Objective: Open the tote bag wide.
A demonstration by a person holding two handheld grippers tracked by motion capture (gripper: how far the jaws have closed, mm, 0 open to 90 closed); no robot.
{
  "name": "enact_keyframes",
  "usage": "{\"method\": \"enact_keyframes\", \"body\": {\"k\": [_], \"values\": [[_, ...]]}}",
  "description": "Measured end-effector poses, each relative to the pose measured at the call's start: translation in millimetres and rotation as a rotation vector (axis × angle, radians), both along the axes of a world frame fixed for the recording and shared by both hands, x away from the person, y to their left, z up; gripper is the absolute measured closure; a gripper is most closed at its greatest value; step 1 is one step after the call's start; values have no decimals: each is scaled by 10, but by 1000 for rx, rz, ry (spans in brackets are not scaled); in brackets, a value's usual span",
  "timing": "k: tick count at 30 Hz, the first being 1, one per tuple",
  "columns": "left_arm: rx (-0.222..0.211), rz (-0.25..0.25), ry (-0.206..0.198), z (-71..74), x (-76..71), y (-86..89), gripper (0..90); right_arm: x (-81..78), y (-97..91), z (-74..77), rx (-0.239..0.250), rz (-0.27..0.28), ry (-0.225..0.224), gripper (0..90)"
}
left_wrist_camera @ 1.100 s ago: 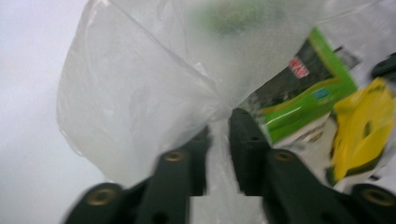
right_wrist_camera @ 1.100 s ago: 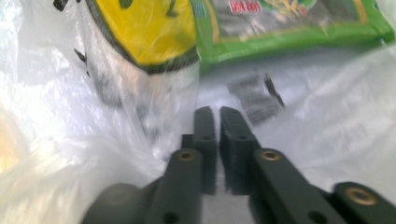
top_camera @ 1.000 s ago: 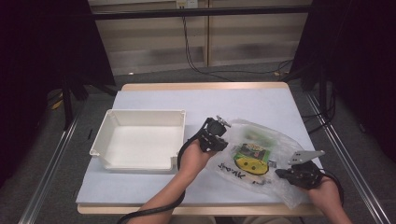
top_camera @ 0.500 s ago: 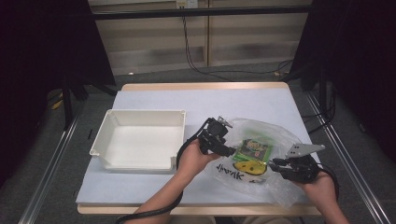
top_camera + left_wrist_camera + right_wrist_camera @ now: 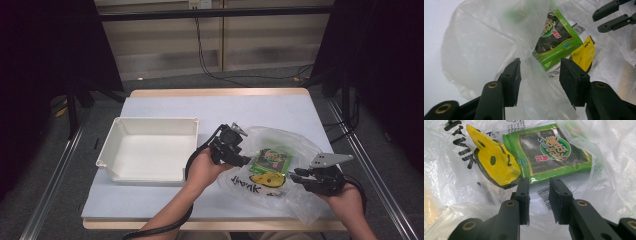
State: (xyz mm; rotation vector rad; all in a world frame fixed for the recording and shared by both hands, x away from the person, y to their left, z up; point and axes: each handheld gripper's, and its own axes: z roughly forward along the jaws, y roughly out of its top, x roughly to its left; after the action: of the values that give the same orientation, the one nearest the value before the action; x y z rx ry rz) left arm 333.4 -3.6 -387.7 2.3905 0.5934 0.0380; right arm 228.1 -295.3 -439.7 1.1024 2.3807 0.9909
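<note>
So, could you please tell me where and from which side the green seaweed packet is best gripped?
Probably by its near short edge, the one with the barcode flap, coming in low from the right gripper side. The green seaweed packet lies flat inside the clear plastic bag, and the bag's mouth seems to open toward that gripper, so flat fingers could slide in there without pinching film.

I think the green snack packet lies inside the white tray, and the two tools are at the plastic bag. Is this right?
Not quite. The green snack packet lies inside the clear plastic bag, not in the white tray, which stands apart to its left in the high view. The left tool and right tool are at the bag, as you said.
</note>
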Motion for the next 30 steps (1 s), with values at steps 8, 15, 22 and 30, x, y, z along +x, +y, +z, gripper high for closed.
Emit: {"method": "enact_keyframes", "body": {"k": [8,15,22,30], "values": [[-33,8,36,60,-18,53,493,18,20,-2,6,-1,-2,703],[-48,-24,32,148,-35,-40,603,43,81,48,22,10,-19,675],[-21,-66,24,128,-50,-238,807,78,167,30,31,23,-9,652],[22,-61,35,-48,21,-578,849,117,272,3,48,39,5,576]]}}
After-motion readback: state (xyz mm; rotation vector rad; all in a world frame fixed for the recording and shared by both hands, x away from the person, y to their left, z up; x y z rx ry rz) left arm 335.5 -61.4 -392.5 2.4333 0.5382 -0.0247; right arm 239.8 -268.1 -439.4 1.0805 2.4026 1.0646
